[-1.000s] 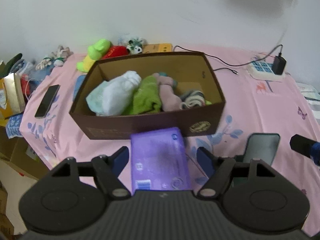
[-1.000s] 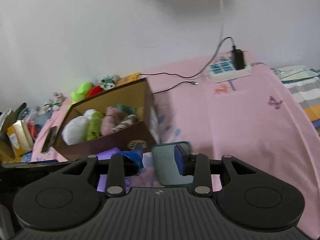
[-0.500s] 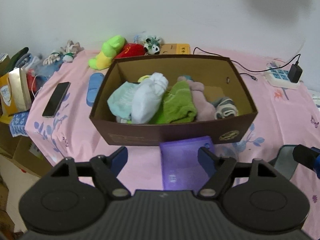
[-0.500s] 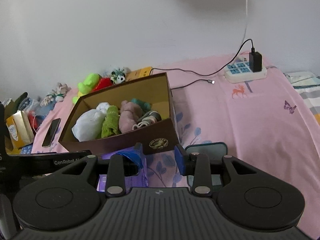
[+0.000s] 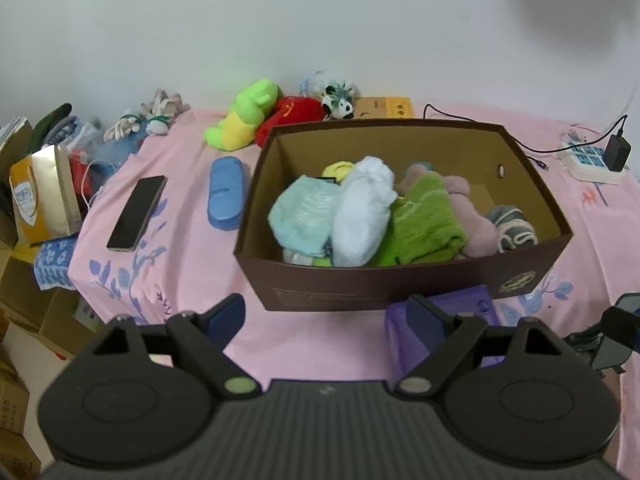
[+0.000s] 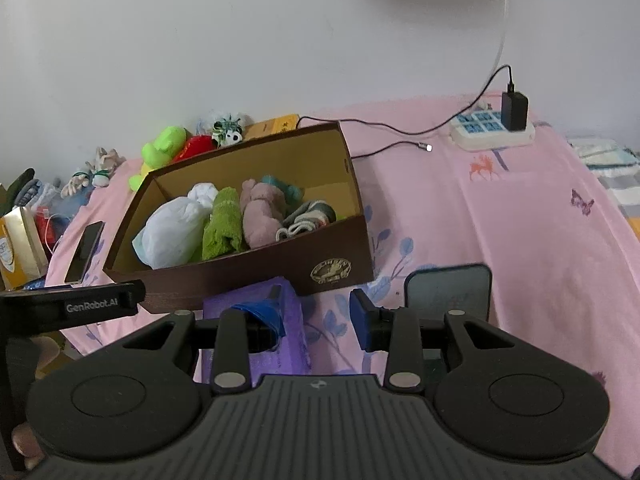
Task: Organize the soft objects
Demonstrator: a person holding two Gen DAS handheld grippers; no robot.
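A brown cardboard box point(image 5: 384, 288) point(image 6: 248, 276) stands on the pink bed. It holds a teal cloth point(image 5: 304, 216), a white bundle point(image 5: 362, 216) point(image 6: 172, 228), a green towel point(image 5: 420, 224) point(image 6: 222, 224), a pink plush point(image 5: 468, 216) point(image 6: 260, 216) and a grey striped sock point(image 5: 512, 228) point(image 6: 308, 218). My left gripper point(image 5: 324, 316) is open and empty, just in front of the box. My right gripper point(image 6: 318, 316) is open and empty, in front of the box's right corner. A green plush point(image 5: 244, 116) point(image 6: 160, 148), a red plush point(image 5: 288, 118) and a small zebra toy point(image 5: 338, 102) lie behind the box.
A purple packet point(image 5: 440, 320) point(image 6: 256, 320) lies in front of the box. A dark phone point(image 5: 136, 212) and a blue case point(image 5: 226, 194) lie left of it. A dark mirror-like tablet point(image 6: 448, 292) lies to the right. A power strip point(image 6: 492, 128) with cables sits far right.
My left gripper has moved left, so the box and purple packet now sit further right in its view. My right gripper has pulled back and turned slightly left. Both stay open.
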